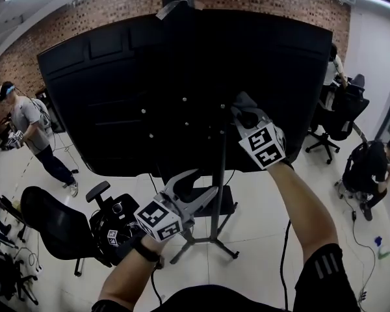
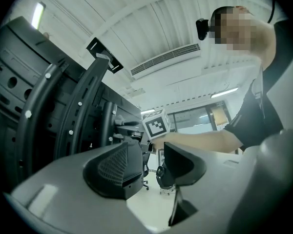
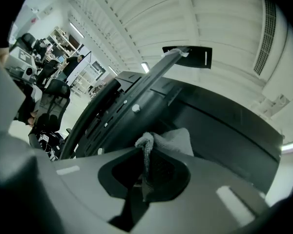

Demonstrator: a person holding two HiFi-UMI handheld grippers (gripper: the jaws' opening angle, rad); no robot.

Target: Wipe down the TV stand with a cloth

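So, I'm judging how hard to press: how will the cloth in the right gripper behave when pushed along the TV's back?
Probably floppy: the cloth bunches and folds where the right gripper pinches it. Likely light, since that small pinch holds it up. Its knitted edge looks rough, so it may snag on the screw heads rather than slide.

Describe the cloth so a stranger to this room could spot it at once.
Start at the big black TV on its stand, seen from the back. The right gripper is raised close to that back panel, and the cloth is pinched in its jaws. It is the only soft, pale, woven thing there, set against hard black panels.
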